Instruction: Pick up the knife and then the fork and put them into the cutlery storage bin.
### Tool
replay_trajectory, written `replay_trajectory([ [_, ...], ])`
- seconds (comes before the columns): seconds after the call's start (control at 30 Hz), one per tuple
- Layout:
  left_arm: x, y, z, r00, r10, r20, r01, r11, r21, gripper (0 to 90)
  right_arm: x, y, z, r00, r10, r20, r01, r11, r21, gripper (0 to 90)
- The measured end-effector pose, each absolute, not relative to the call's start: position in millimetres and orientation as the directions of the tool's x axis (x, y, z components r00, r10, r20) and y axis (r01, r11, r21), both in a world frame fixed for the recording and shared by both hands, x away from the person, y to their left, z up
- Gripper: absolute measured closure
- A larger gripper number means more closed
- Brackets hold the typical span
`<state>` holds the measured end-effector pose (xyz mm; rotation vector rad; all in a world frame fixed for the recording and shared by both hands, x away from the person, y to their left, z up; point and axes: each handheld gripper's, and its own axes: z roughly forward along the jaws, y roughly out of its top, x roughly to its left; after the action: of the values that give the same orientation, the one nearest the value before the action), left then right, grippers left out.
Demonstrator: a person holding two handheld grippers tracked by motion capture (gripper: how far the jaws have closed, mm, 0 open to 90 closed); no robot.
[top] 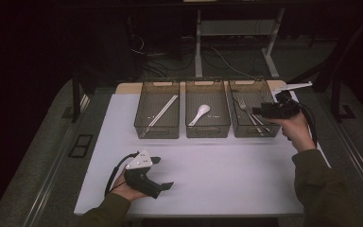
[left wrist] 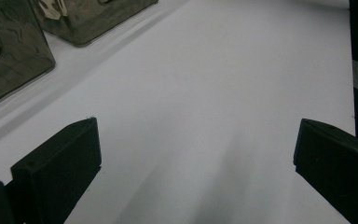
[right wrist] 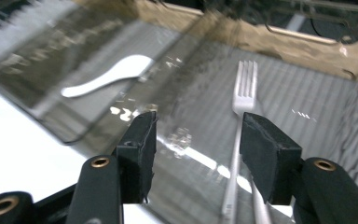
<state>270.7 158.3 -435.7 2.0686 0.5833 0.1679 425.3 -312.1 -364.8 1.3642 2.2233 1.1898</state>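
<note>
Smoked-plastic bins are standing in a row at the far side of the white table [top: 227,175] in the high view: long sticks in the left bin [top: 157,109], a white spoon [top: 199,114] in the middle bin [top: 207,109], and a fork [top: 246,113] lying in the right bin [top: 254,109]. The right gripper [top: 270,109] is hovering at that bin's near right corner, while the left gripper [top: 163,172] is resting near the table's front edge.

From the left gripper view, its jaws are standing wide over bare table, holding nothing.

Through the right gripper view, the right gripper [right wrist: 196,140] is sitting half open, empty, with the fork [right wrist: 242,116] lying flat just beyond the pads. Judging from this, the step is letting go cleanly: lifting straight away is probably wisest, without clipping the bin wall or nudging the handle.
</note>
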Motion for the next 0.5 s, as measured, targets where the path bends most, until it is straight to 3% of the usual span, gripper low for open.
replay_trajectory([
  [0.23, 271, 158, -436, 0.878, 0.467, -0.108, 0.337, -0.441, 0.832, 0.0, 388, -307, -361, -0.569, 0.806, 0.160, 0.540, 0.219, 0.813, 31.8],
  [0.5, 270, 158, -436, 0.877, 0.467, -0.111, 0.338, -0.438, 0.833, 0.0, 344, -298, -370, -0.611, 0.784, 0.115, 0.469, 0.241, 0.850, 24.7],
])
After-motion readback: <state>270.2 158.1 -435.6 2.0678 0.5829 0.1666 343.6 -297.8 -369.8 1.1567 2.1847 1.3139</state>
